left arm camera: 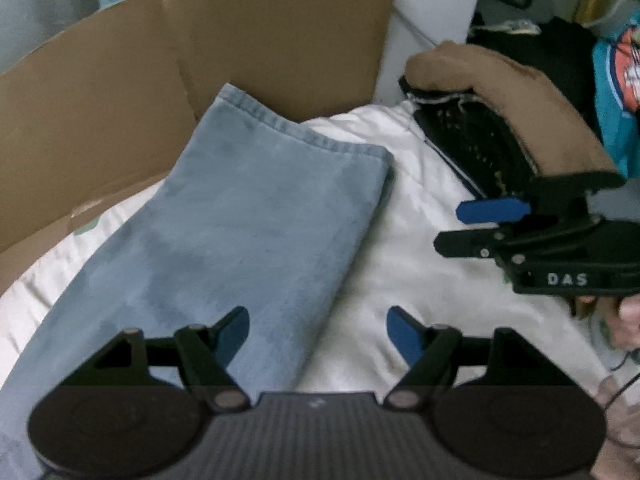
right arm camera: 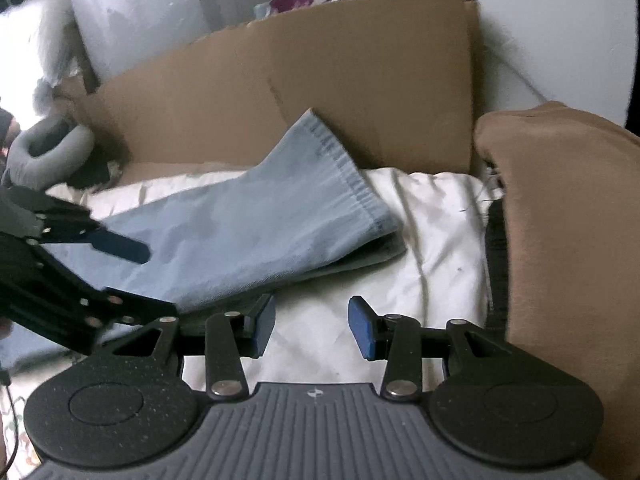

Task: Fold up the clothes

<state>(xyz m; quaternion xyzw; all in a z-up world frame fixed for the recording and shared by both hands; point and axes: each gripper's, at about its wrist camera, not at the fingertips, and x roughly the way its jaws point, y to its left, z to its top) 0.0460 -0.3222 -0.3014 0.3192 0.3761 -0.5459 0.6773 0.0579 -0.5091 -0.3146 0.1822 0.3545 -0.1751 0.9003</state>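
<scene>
From my seat, the jeans lie flat on the white bedding, hem end against the cardboard. My left tool hovers over the jeans' right edge, fingers apart, holding nothing. The denim looks thick, floppy and fairly heavy, so I'd pinch both layers at the hem. Right of the jeans, my right tool is likewise apart and empty.

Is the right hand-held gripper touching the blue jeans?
Cannot tell. In the right wrist view the right hand-held gripper is open, one pad at the edge of the jeans; neither view shows contact or a gap plainly.
</scene>
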